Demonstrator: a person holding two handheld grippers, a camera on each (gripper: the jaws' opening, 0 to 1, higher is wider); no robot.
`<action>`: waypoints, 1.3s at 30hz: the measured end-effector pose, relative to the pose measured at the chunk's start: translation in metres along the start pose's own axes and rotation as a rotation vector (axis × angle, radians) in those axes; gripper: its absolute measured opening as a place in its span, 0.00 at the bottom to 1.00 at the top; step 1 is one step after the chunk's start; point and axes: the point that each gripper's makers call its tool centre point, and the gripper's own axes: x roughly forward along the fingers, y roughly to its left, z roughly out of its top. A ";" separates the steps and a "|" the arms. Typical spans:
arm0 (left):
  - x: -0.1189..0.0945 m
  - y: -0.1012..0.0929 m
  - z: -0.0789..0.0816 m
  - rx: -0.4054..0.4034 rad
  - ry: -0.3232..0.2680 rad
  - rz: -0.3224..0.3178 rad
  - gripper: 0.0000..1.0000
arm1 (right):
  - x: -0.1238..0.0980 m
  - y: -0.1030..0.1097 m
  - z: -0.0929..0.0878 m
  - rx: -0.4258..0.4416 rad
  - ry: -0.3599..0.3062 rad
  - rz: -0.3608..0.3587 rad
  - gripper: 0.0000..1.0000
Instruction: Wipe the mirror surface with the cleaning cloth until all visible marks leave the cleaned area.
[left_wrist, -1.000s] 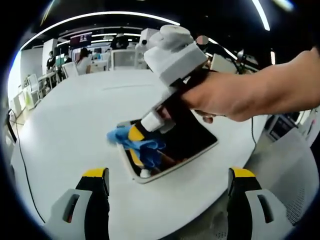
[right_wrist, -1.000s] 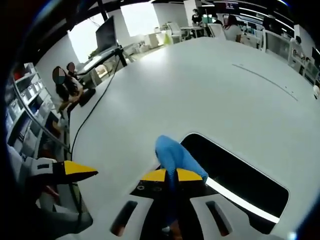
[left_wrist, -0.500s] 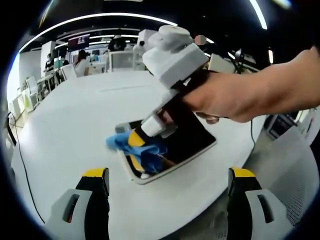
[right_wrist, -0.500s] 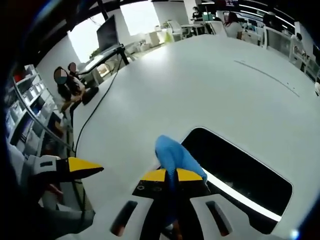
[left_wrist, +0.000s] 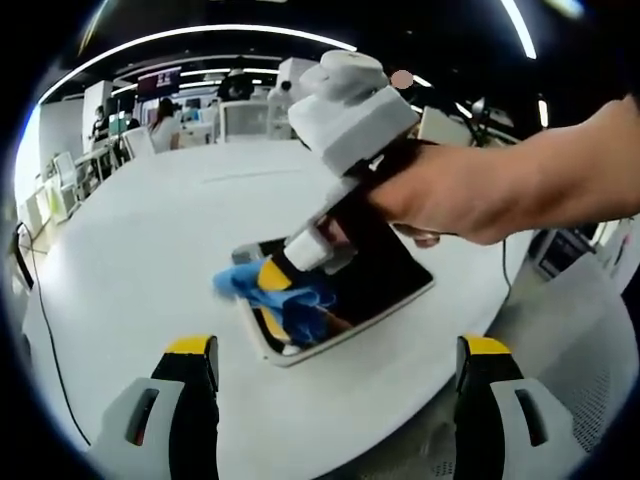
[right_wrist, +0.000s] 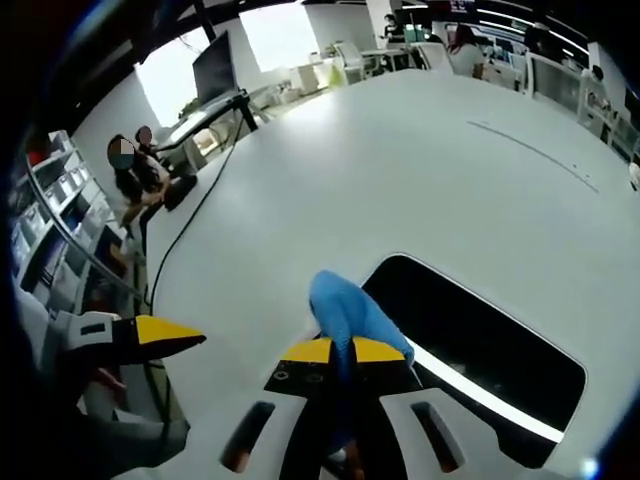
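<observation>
You are pinching one blue cloth (right_wrist: 345, 310) in your closed right gripper (right_wrist: 342, 352) over one mirror (right_wrist: 480, 355) (left gripper (left_wrist: 335, 350) gaping) lying on a white office table (right_wrist: 400, 170).

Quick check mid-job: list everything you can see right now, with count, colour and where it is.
mirror: one, dark glass in a white frame, flat on the table
cleaning cloth: one, blue, at the mirror's corner, pinched in the right gripper
table: one, white, large, under the mirror
cable: one, black, trailing across the table toward its edge
people: several, seated at desks in the background
left gripper: yellow-tipped jaws wide apart, holding nothing
right gripper: yellow-tipped jaws closed on the cloth
hand: one, holding the right gripper
</observation>
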 end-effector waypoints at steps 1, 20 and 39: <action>0.000 0.000 0.000 -0.001 0.000 0.000 0.99 | 0.000 0.000 0.000 0.000 -0.001 0.001 0.00; 0.001 0.002 0.000 -0.007 -0.004 0.004 0.99 | -0.007 -0.012 -0.005 -0.001 0.002 0.000 0.00; 0.002 0.000 0.001 -0.003 -0.007 -0.002 0.99 | -0.015 -0.028 -0.015 -0.011 0.002 -0.011 0.00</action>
